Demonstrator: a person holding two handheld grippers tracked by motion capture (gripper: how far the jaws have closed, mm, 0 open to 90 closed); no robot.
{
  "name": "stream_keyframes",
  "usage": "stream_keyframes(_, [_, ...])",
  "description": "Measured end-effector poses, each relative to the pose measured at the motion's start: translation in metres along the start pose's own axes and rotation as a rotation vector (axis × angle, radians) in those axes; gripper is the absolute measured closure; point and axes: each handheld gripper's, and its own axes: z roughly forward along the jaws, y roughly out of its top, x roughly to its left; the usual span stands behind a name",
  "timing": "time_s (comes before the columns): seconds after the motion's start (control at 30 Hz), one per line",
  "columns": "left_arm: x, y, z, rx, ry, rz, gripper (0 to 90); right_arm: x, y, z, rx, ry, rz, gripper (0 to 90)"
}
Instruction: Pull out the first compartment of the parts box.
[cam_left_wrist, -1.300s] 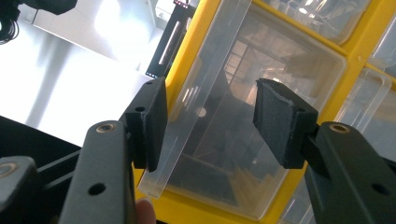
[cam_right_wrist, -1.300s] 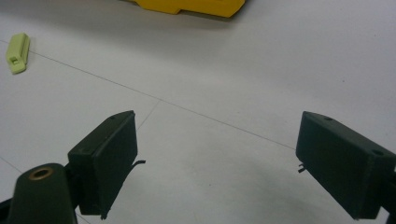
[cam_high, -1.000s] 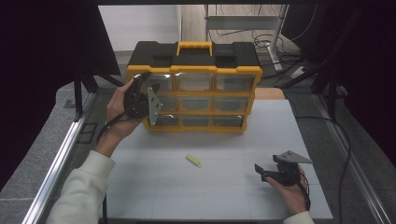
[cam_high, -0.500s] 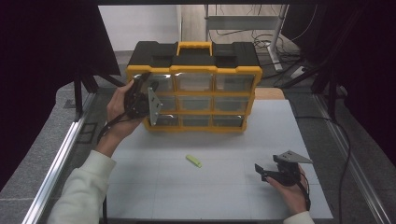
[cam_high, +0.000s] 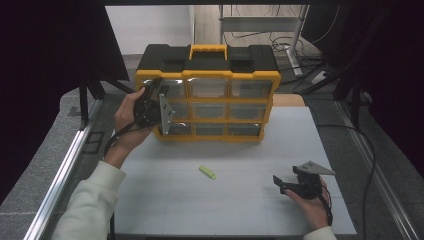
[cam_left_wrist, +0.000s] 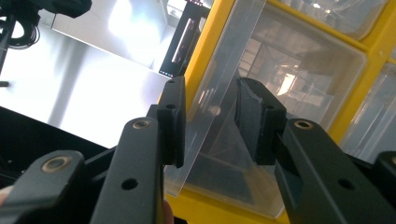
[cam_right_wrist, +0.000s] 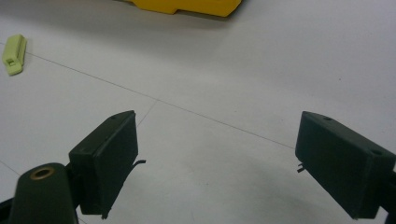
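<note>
A yellow and black drawer cabinet (cam_high: 207, 75) with clear drawers stands at the back of the white table. My left gripper (cam_high: 162, 111) is at its left column, at the middle drawer (cam_high: 176, 109). In the left gripper view the jaws of the left gripper (cam_left_wrist: 210, 116) have just been closing around the clear drawer's front lip (cam_left_wrist: 219, 79). The lip is between the pads with a gap still showing on the right side. My right gripper (cam_high: 280, 184) rests low at the table's front right, open and empty (cam_right_wrist: 217, 126).
A small light-green piece (cam_high: 207, 172) lies on the table in front of the cabinet, left of the right gripper (cam_right_wrist: 13, 53). The white table (cam_high: 240, 215) ends at metal rails on both sides. Cables and dark stands lie behind the cabinet.
</note>
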Motion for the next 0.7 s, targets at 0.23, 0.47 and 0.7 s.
stream_keyframes(0.23, [0.0002, 0.001, -0.0005, -0.002, 0.004, 0.0, 66.4, -0.0001, 0.0, -0.0001, 0.0, -0.001, 0.0, 13.2])
stream_keyframes(0.47, [0.0007, 0.0013, -0.0002, 0.004, 0.009, 0.006, 68.4, -0.0001, 0.0, -0.0002, 0.0, -0.002, 0.0, 13.3])
stream_keyframes(0.7, [-0.0004, 0.0018, -0.0009, 0.002, 0.019, 0.018, 69.5, -0.0001, -0.0001, 0.0001, 0.001, -0.003, 0.001, 13.3])
